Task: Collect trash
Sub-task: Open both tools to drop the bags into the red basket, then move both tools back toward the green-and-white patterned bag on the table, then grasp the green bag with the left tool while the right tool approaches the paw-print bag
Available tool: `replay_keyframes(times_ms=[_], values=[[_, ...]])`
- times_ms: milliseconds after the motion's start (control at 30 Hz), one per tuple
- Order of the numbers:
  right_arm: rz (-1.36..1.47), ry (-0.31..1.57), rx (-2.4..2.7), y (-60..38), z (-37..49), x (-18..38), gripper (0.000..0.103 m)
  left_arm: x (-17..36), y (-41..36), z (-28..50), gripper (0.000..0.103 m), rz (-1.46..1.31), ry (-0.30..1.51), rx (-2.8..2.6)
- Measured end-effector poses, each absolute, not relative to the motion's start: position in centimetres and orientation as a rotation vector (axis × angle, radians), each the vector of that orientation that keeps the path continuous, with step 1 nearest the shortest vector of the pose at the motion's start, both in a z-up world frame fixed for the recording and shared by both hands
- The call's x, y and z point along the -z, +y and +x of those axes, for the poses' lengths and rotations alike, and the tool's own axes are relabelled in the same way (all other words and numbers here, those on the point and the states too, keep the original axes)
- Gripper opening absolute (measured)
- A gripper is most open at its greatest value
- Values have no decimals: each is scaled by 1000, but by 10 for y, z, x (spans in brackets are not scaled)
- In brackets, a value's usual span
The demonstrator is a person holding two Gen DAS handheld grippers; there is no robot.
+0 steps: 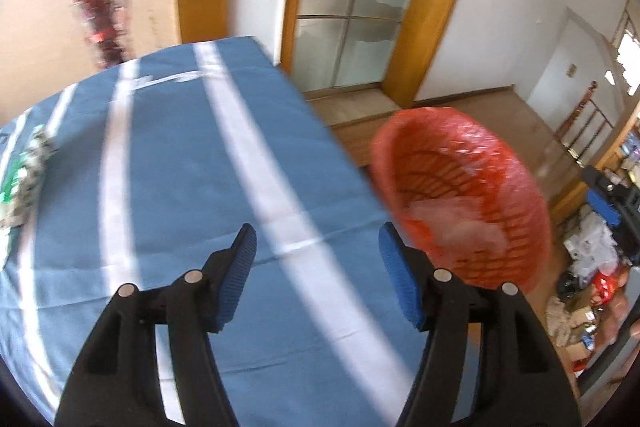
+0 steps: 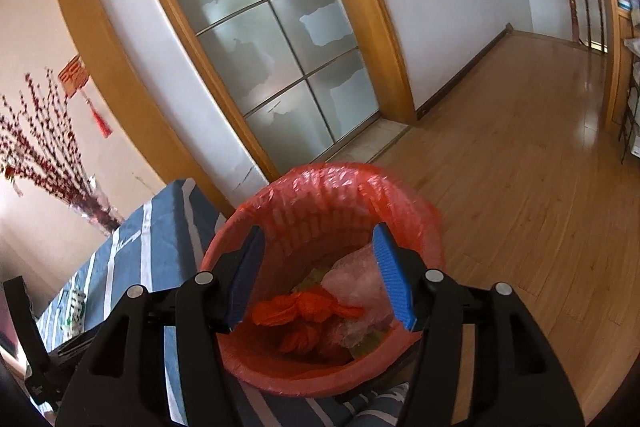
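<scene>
1. Two hand-held grippers are in view, and both are empty. The left gripper [image 1: 318, 247] has its jaws apart above the blue striped tablecloth [image 1: 192, 163], with only cloth visible between the pads.
2. The right gripper [image 2: 320, 267] also has its jaws apart. It hangs directly over the mouth of the orange trash basket [image 2: 248, 359], and nothing is pinched between its pads.
3. The basket is lined with a thin reddish plastic bag [image 2: 340, 183] folded over the rim. It stands on the floor just beside the table's edge.
4. Trash already lies inside the basket: a knotted orange bag [image 2: 308, 311], a clear crumpled plastic bag [image 2: 356, 279], and some pale yellowish scraps beneath them, too indistinct to identify.
5. Judged from this, at least part of the collection is complete, and the right gripper's position over the opening fits a drop-off.
6. Remaining item: a green-and-white crumpled wrapper [image 1: 28, 167] lies near the far left edge of the tablecloth in the left wrist view, well apart from the left gripper. It appears to be the next piece to collect.
7. No other loose trash shows on the visible cloth. Motion blur in the left wrist view limits certainty about smaller pieces.
8. The wooden floor [image 2: 520, 187] near the basket appears free of litter.
</scene>
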State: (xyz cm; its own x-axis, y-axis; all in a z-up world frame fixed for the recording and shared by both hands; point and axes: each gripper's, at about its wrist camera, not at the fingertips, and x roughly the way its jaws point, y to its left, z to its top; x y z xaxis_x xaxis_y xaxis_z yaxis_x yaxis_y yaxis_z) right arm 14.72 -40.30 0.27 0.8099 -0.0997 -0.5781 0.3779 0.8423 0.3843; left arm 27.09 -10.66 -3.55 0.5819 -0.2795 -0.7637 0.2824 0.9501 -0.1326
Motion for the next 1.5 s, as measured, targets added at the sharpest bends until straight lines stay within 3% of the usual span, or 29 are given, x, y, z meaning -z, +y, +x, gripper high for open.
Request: replay_keyframes(times_ms=[400,933,1067,1333,1433,1500], values=[[395,631,111,-323,166,-6,57,38,38,267,64,-74,884,48],[252,714,-119,-193,196,-1,57,22,159,295,63,-139,822,-148],[225,733,-133,-173,203,2,57,21,175,331,56,-141,825,-146],[199,772,-147,-151,220,12,57,42,180,372,54,-102,881,-84],[194,782,-154,-146,223,15,57,55,179,375,48,-96,918,-65],[189,786,-159,-143,223,17,57,61,180,375,35,-126,944,-40]])
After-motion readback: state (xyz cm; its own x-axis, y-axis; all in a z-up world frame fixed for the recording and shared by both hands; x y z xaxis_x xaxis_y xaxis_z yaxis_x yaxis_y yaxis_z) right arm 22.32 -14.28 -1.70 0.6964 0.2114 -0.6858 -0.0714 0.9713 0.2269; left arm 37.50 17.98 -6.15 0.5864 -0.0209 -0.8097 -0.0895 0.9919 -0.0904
